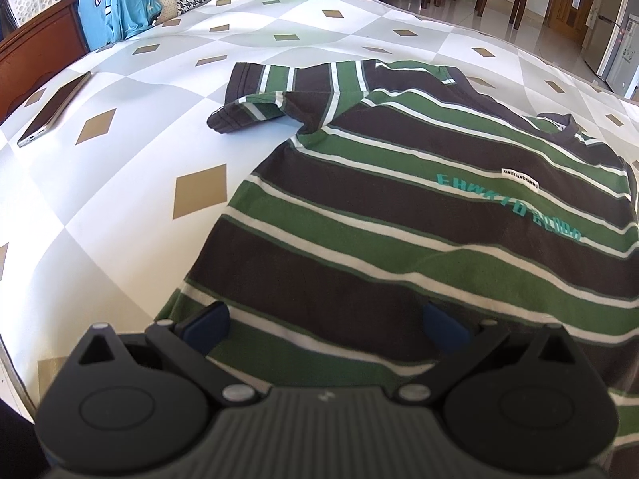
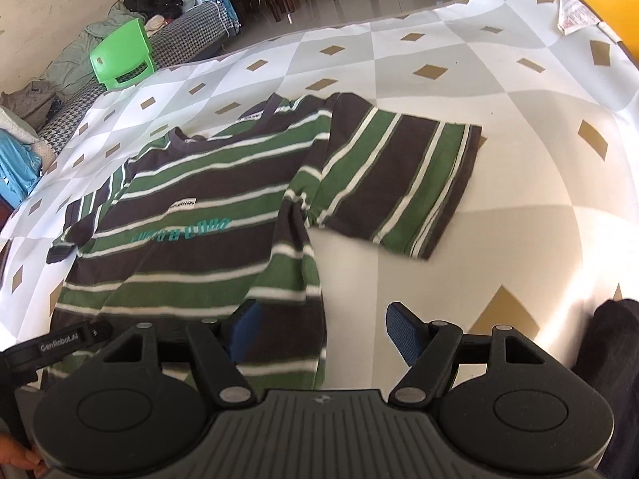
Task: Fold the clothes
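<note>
Your left gripper [image 1: 325,325] hangs over the near hem of the striped T-shirt [image 1: 399,207], its blue-padded fingers [image 1: 209,323] spread wide with cloth lying beneath and between them; neither pad presses on the fabric. Your right gripper [image 2: 323,329] stands at the shirt's right side edge, fingers [image 2: 403,335] likewise spread: the left pad sits above the fabric, the right pad above bare table [image 2: 519,219]. Whether either pad touches the cloth cannot be told from these views.

The T-shirt [image 2: 191,215] lies front-up on the table, which is covered in a white-and-grey checked cloth with tan diamonds. It is short-sleeved, banded in dark brown and green with thin white stripes, and carries teal lettering [image 1: 507,209] across the chest under a small white label [image 1: 519,177]. The dark collar points away from you. In the right wrist view one sleeve [image 2: 399,175] is laid out flat toward the right; in the left wrist view the other sleeve [image 1: 255,97] is crumpled, its cuff folded over. The body shows shallow wrinkles near the right edge.

A phone [image 1: 54,107] lies on the table well apart from the shirt, at the left.
</note>
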A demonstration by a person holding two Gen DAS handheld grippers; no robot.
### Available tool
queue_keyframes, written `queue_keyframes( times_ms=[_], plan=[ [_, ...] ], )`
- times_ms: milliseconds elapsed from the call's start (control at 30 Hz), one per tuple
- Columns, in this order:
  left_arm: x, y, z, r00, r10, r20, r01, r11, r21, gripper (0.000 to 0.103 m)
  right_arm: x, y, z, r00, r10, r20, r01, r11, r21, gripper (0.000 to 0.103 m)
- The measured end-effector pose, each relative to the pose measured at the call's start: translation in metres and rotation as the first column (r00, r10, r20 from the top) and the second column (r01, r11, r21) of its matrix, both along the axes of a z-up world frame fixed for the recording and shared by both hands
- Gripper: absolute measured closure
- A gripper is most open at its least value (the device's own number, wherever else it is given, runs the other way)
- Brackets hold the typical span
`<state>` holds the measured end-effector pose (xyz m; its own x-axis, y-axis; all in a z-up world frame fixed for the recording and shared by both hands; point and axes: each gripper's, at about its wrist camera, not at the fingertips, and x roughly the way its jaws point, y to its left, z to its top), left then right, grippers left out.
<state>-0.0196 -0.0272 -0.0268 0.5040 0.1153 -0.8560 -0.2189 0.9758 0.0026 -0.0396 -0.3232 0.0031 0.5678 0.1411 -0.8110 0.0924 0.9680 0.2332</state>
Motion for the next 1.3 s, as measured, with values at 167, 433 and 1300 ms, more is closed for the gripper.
queue_keyframes(
  times_ms=[167,433,1300],
  plan=[
    [-0.004,0.003,0.002,1.0,-0.002,-0.017,0.002,1.0,-0.01,0.0,-0.022,0.011,-0.007,0.998,0.047,-0.038,-0.046,0.998,0.036,0.033],
    [-0.01,0.007,0.006,1.0,-0.005,-0.019,0.005,1.0,-0.003,0.0,-0.039,0.026,-0.012,0.995,0.087,-0.047,-0.085,0.995,0.045,0.033],
    [-0.05,0.003,0.052,0.966,-0.251,0.055,0.254,0.966,-0.054,0.0,-0.016,0.05,0.016,0.98,0.119,0.158,-0.148,0.97,0.193,0.086]
  ],
)
